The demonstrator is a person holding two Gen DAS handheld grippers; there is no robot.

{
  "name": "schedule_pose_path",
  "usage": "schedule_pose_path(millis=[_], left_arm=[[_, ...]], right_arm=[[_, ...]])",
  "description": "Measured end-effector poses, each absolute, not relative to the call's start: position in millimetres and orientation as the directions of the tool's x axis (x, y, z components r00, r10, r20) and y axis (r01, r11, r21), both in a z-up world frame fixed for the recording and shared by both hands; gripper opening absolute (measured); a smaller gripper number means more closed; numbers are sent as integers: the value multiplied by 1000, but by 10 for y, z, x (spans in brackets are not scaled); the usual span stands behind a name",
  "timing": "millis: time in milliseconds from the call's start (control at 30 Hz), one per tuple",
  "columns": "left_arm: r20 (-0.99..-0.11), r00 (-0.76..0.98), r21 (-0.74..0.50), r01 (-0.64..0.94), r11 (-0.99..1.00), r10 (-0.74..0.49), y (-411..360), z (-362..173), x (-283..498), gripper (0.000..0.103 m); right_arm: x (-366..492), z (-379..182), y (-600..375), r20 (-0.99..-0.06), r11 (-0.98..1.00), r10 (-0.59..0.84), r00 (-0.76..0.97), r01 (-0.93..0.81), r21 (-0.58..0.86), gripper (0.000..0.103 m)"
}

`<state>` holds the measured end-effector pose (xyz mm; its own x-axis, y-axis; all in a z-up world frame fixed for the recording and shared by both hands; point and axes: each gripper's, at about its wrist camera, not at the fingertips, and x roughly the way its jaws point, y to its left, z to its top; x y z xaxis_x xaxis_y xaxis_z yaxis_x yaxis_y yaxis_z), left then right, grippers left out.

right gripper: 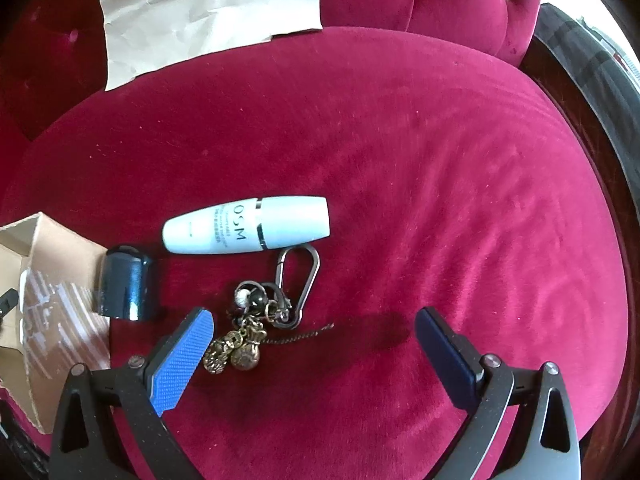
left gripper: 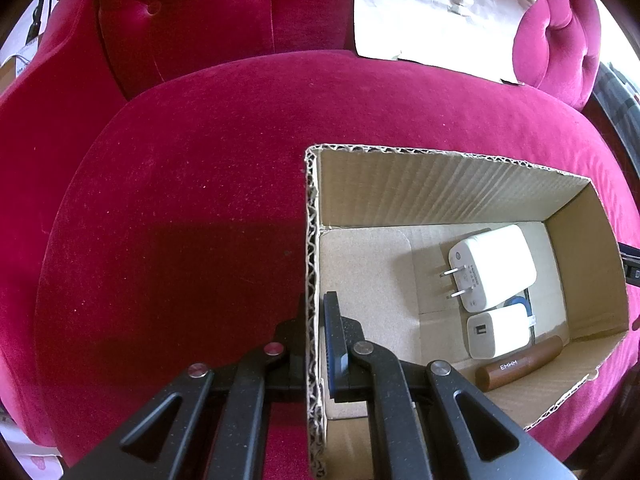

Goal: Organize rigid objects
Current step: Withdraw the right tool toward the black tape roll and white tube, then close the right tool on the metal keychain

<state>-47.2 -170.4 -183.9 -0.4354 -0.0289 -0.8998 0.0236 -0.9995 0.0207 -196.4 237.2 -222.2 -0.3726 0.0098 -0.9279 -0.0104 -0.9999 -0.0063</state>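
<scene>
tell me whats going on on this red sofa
A person is sorting small items into a cardboard box. The left tongs are shut on the box's wall. Two white chargers and a brown tube already lie inside. The right tongs hang open over a keychain, with a white bottle and a dark blue cylinder nearby.

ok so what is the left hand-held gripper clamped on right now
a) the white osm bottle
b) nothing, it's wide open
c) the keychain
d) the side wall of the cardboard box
d: in the left wrist view the left hand-held gripper is shut on the cardboard box, with one finger inside the wall and one outside it.
</scene>
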Motion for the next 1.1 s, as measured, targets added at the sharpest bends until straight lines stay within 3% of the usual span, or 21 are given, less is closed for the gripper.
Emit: schedule_pose_path(millis=[600,800,833,867,900,1000,1100], left_arm=[[-900,-435,20,23,-1000,-29,-1727,-1832,-456,5],[-900,-435,21,23,-1000,-29,-1753,-1826,-451,5],[-900,-435,20,24,-1000,-28,-1759,-1825,-448,5],[-900,-436,20,24,-1000,-29,-1747,-1826,-444,5],[-899,-436,21,24,-999,-29,-1752,-1824,-439,6],[-899,-436,21,24,-999,-30,-1756,-1822,-428,5],[-899,-436,21,23,-1000,-29,-1760,-1821,-423,5]], right_arm=[[-2008,-2235,2336,-923,-1000,20,-384,-4,-19,101],[-1981,-2153,2244,-916,-999,-3,-402,41,-15,74],[-1975,-2136,2238,-914,-999,-6,-406,45,-14,61],[-1969,-2116,2229,-912,-998,-13,-411,55,-10,41],[-1963,-2098,2217,-910,-998,-9,-414,61,-18,34],[-1963,-2088,2204,-911,-997,-9,-413,68,-21,21],[-1964,-2078,2166,-913,-998,-13,-407,68,-16,18]])
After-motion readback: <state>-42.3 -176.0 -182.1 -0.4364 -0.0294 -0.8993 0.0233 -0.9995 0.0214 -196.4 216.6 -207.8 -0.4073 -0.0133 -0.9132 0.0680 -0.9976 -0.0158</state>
